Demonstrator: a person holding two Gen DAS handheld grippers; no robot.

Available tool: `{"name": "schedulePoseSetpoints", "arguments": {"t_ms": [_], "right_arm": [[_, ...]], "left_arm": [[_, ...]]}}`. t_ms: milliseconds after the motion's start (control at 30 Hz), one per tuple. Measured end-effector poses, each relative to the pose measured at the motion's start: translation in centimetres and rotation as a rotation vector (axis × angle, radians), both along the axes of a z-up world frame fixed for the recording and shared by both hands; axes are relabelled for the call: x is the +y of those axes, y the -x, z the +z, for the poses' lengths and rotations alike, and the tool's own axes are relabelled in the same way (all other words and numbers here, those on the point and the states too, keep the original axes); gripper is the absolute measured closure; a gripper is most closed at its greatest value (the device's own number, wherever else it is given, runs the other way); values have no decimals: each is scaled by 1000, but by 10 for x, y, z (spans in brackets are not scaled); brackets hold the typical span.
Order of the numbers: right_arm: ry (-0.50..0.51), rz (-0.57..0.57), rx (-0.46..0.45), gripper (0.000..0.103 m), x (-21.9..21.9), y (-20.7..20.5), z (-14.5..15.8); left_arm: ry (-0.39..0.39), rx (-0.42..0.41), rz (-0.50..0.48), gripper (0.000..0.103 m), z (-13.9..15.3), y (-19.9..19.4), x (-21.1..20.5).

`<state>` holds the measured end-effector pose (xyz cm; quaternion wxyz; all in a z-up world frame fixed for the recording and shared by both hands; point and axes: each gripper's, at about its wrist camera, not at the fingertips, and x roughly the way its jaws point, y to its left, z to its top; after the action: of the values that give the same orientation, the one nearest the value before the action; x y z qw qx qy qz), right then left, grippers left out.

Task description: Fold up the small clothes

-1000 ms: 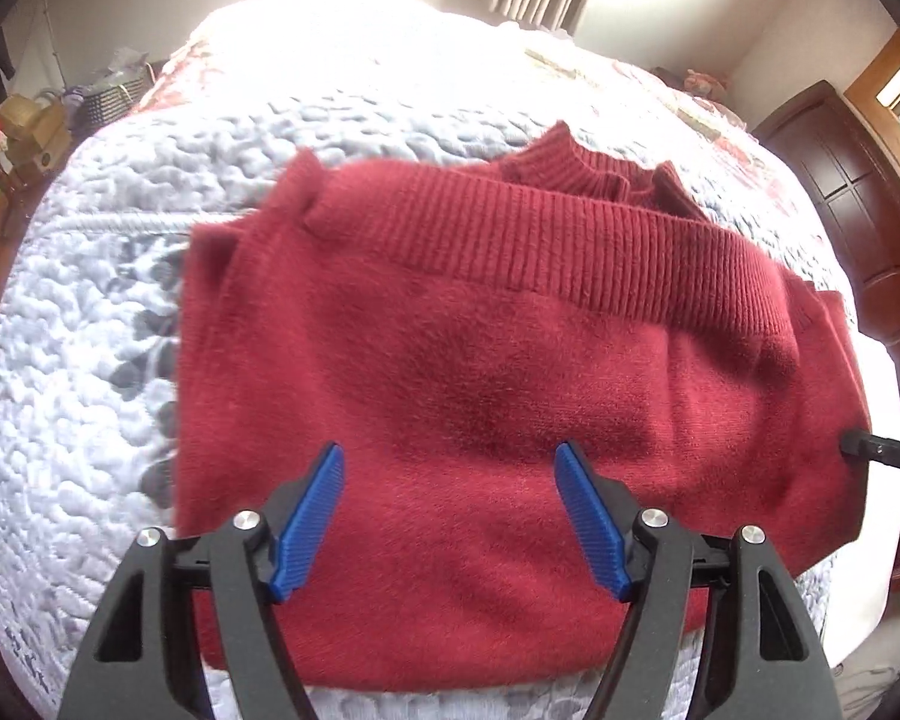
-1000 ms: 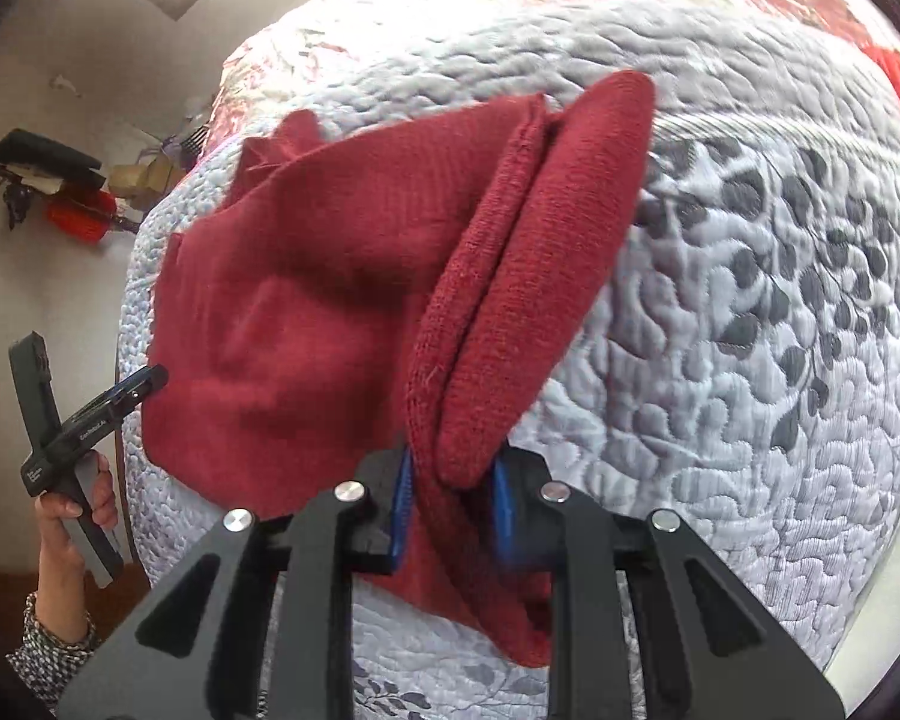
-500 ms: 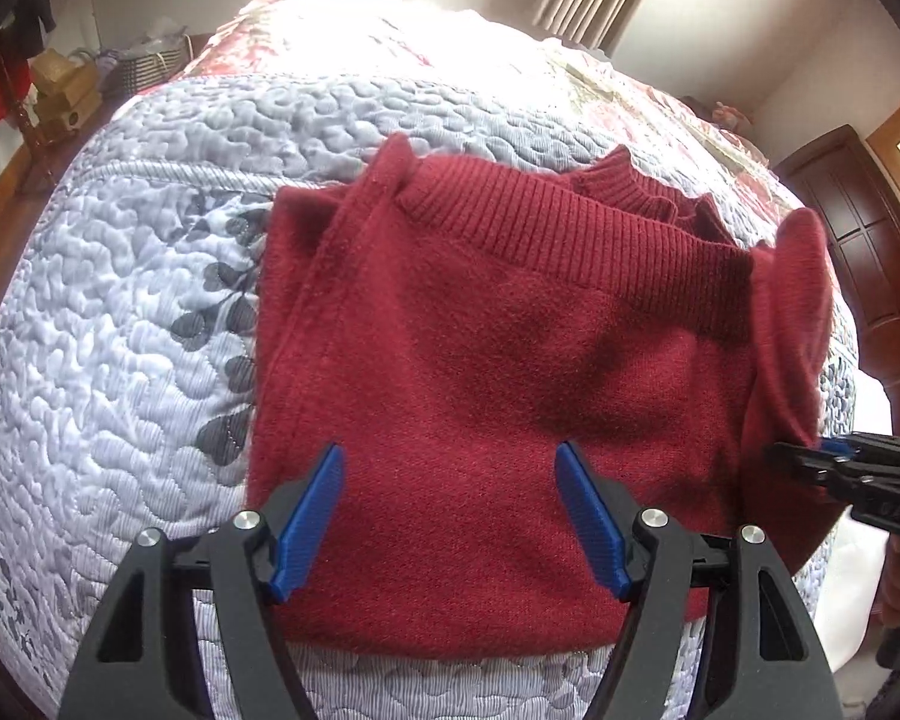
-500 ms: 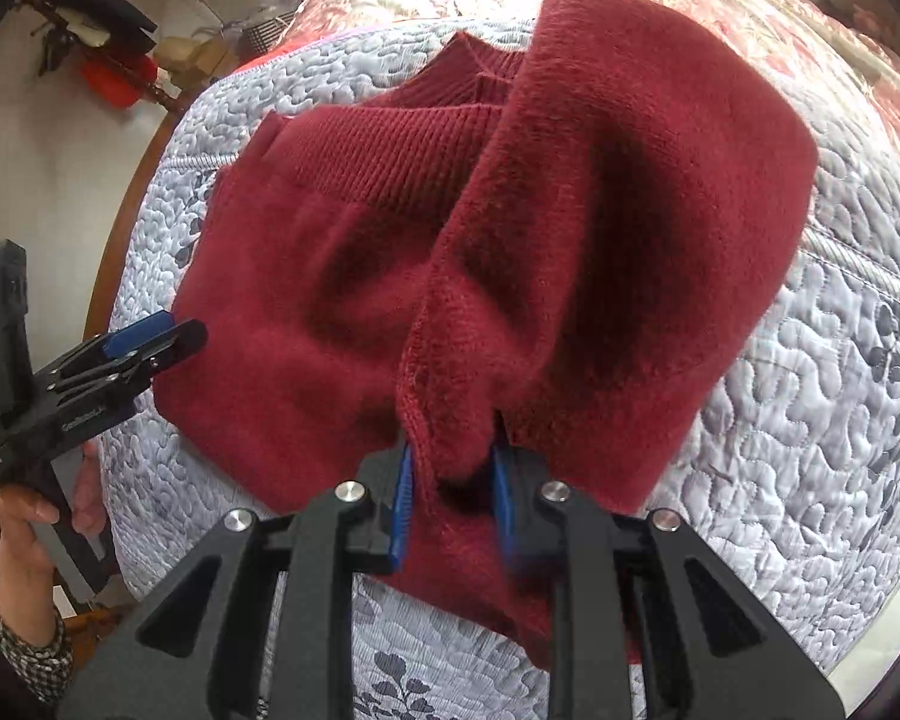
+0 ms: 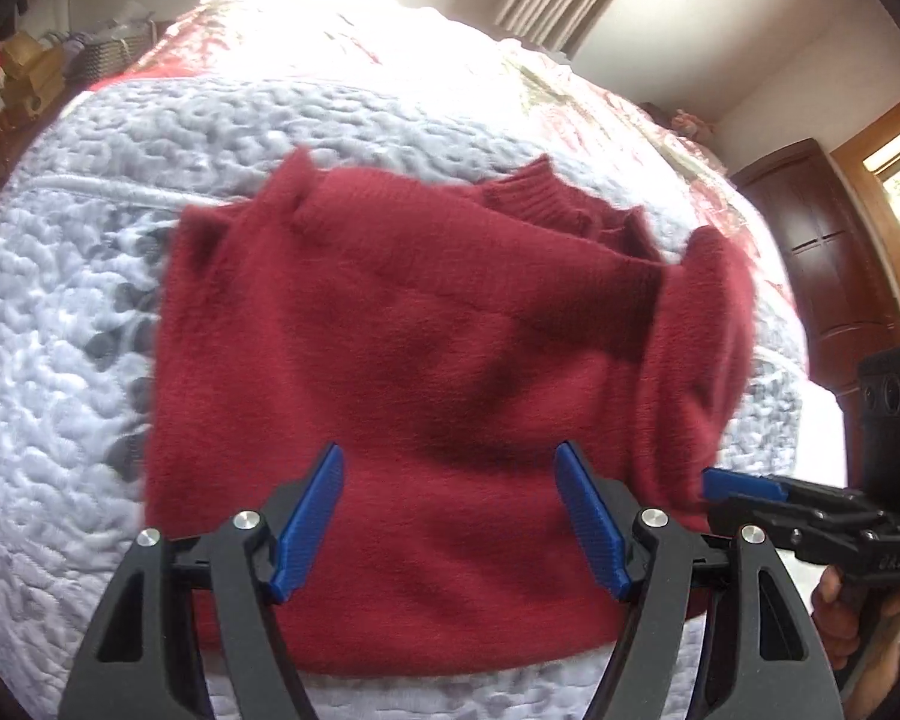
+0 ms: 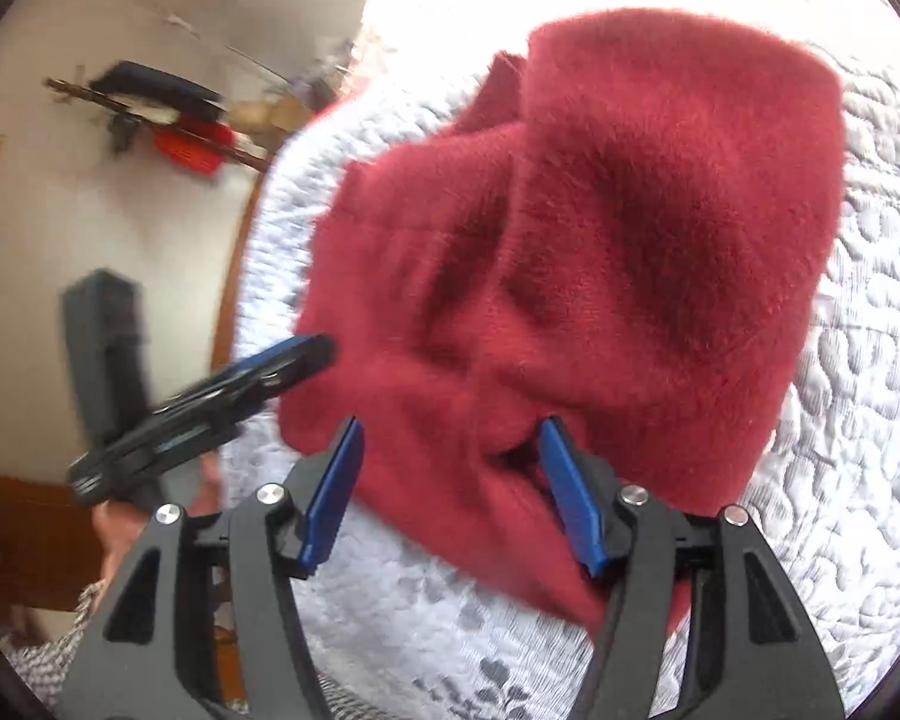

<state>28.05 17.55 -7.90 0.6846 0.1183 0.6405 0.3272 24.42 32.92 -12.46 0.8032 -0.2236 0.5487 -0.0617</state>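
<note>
A red sweater (image 5: 426, 360) is spread on a quilted bed cover (image 5: 72, 324), partly folded.

The left gripper (image 5: 456, 516) is held just above the near part of the sweater, its blue fingers (image 5: 309, 519) set wide apart with nothing between them. The right gripper (image 6: 450, 492) is seen at the sweater's right edge, its jaws also spread wide; a raised fold of the knit (image 6: 678, 192) is bunched up in front of it, and the cloth seems only to brush the right-hand finger (image 6: 570, 504), though motion blur leaves that contact uncertain. The ribbed collar (image 5: 540, 198) is turned toward the far side of the bed.
</note>
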Motion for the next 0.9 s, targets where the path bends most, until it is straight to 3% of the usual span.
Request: {"name": "schedulePoseSetpoints", "arguments": {"t_ms": [133, 233, 400, 567, 733, 800, 900], "right_arm": [[33, -20, -54, 42, -25, 11, 22], [70, -44, -69, 42, -46, 21, 28], [155, -94, -87, 42, -85, 40, 22], [201, -164, -38, 42, -119, 44, -1], [221, -208, -3, 42, -135, 44, -16], [222, -215, 3, 42, -137, 46, -20], [233, -212, -3, 42, -131, 46, -24]], "left_arm": [[84, -14, -53, 30, 7, -19, -30], [99, -16, -123, 30, 11, -34, -60], [99, 28, -212, 29, -1, -54, -99], [170, 118, -203, 31, -27, -62, -115], [227, 137, -199, 53, -38, -59, -122], [250, 134, -194, 70, -40, -57, -122], [268, 98, -187, 83, -35, -53, -121]]}}
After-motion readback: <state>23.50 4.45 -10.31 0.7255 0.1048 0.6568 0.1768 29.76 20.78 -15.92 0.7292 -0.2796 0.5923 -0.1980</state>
